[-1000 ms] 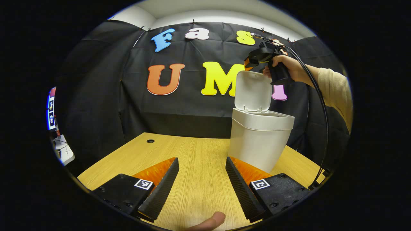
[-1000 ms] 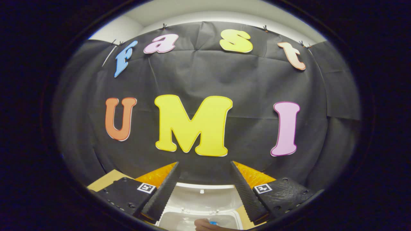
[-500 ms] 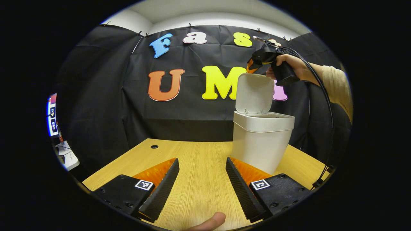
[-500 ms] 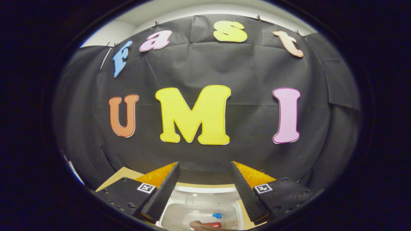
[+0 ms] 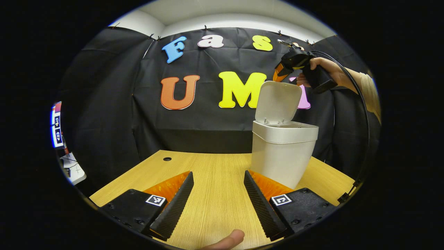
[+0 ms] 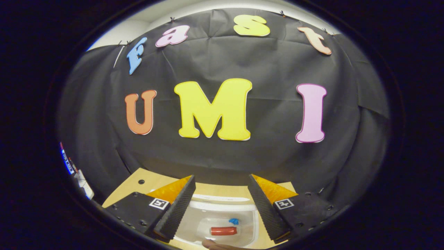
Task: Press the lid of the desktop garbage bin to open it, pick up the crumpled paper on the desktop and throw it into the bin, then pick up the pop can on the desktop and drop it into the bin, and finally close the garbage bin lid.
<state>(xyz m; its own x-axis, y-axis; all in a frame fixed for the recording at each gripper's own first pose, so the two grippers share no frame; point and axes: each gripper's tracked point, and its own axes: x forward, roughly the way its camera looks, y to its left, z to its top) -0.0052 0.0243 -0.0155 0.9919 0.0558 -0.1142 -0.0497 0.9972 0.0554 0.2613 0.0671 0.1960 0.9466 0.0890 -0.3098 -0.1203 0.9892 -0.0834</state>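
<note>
The white garbage bin (image 5: 282,156) stands on the wooden table (image 5: 208,170), its lid (image 5: 279,102) swung up and open. In the left gripper view my left gripper (image 5: 218,203) hovers low over the table in front of the bin, open with nothing between its fingers. A hand holds my right gripper (image 5: 281,71) above and behind the lid. In the right gripper view my right gripper (image 6: 221,208) is open above the bin (image 6: 194,225). A red pop can (image 6: 223,231) lies on its side at the bin's bottom, beside a small blue scrap (image 6: 234,221).
A round cable hole (image 5: 167,159) sits near the table's far left corner. A black cable (image 5: 360,114) hangs from the right gripper down past the table's right edge. A thumb tip (image 5: 225,239) shows at the bottom. Off the table's left stands a white object (image 5: 71,170).
The right gripper has drawn back to the right and tilted down, so the red can now shows whole inside the bin. The left gripper has hardly moved.
</note>
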